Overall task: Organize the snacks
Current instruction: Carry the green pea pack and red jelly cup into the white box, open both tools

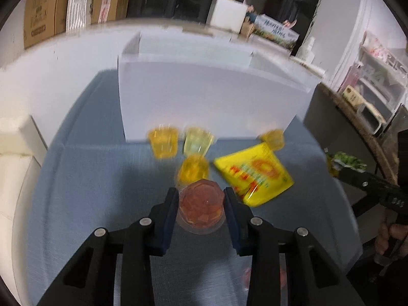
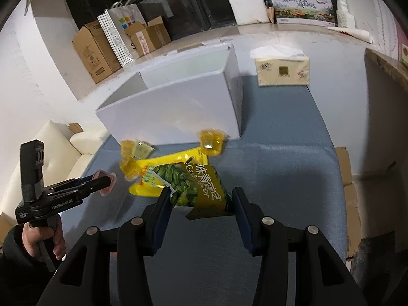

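orange jelly cup (image 1: 201, 205) clamped in left claw (image 1: 201, 199), green snack bag (image 2: 201, 188) in right claw (image 2: 201, 199)

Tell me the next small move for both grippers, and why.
Probably carry both loads over the open white box and release. The left gripper is shut on a red jelly cup; the right gripper holds a green snack bag off the blue cloth. The box stands just behind the yellow jelly cups and yellow pouch.
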A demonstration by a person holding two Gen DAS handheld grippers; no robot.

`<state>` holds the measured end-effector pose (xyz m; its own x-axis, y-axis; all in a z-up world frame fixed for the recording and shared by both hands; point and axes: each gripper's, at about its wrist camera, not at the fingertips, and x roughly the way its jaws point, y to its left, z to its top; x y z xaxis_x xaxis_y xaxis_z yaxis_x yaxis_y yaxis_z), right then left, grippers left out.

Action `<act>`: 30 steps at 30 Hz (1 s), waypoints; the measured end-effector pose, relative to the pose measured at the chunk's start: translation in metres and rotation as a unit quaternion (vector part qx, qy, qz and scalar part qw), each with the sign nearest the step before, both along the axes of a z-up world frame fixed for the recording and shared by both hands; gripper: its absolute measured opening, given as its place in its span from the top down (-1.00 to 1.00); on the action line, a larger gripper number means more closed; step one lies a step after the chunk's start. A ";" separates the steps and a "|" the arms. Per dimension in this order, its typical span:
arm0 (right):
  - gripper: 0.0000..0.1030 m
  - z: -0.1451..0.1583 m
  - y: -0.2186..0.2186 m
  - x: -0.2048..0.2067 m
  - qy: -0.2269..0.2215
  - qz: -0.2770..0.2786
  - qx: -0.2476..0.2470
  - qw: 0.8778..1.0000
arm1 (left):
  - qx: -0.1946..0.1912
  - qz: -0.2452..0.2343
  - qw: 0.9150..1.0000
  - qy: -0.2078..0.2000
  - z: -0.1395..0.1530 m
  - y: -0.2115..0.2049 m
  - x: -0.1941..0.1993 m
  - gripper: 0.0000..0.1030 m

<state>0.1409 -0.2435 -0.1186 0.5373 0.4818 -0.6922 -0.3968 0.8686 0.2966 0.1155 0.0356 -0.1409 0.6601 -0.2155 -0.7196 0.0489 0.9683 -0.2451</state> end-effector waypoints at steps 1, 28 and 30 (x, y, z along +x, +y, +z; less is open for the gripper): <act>-0.01 0.005 0.003 0.002 -0.006 0.002 0.002 1.000 | 0.000 -0.001 1.000 -0.010 0.009 -0.001 0.002 0.22; -0.78 0.032 0.110 0.188 -0.035 0.025 -0.127 0.991 | 0.041 -0.006 0.999 -0.005 0.051 0.009 0.208 -0.75; -0.90 0.036 0.110 0.188 -0.037 0.025 -0.121 0.992 | 0.033 -0.003 0.999 -0.008 0.052 0.014 0.205 -0.87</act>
